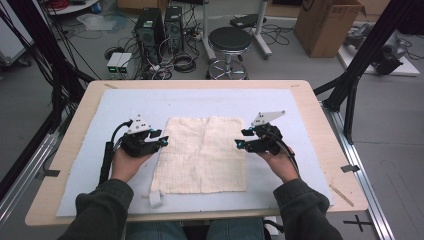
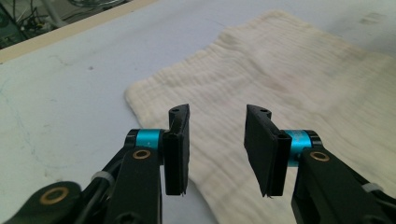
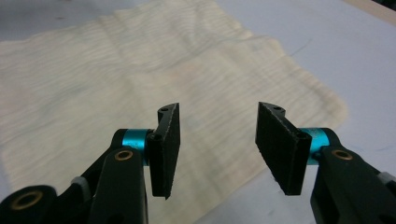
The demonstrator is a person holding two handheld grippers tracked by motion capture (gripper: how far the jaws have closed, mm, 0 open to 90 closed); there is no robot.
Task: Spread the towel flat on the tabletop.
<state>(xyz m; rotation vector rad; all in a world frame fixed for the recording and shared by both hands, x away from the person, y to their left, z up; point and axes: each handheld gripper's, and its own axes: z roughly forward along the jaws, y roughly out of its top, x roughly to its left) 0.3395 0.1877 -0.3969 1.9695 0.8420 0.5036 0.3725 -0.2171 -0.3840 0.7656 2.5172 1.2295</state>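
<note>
Two grippers flank a cream cloth (image 1: pixel 202 154).
Left gripper (image 1: pixel 161 138) and right gripper (image 1: pixel 240 138), jaws released, hover seemingly just above its side edges, mid-desk.

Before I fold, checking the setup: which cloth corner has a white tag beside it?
The cloth's near-left corner, by the left hand-held gripper: the tag lies there.

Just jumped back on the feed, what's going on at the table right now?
A person holds a gripper in each hand over a cream cloth spread flat on the pale mat. The left gripper sits at the cloth's left edge and the right gripper at its right edge, both toward the far corners. Both have their jaws apart with nothing between them; the cloth has not been gripped yet. A small white tag sticks out at the cloth's near left corner.
</note>
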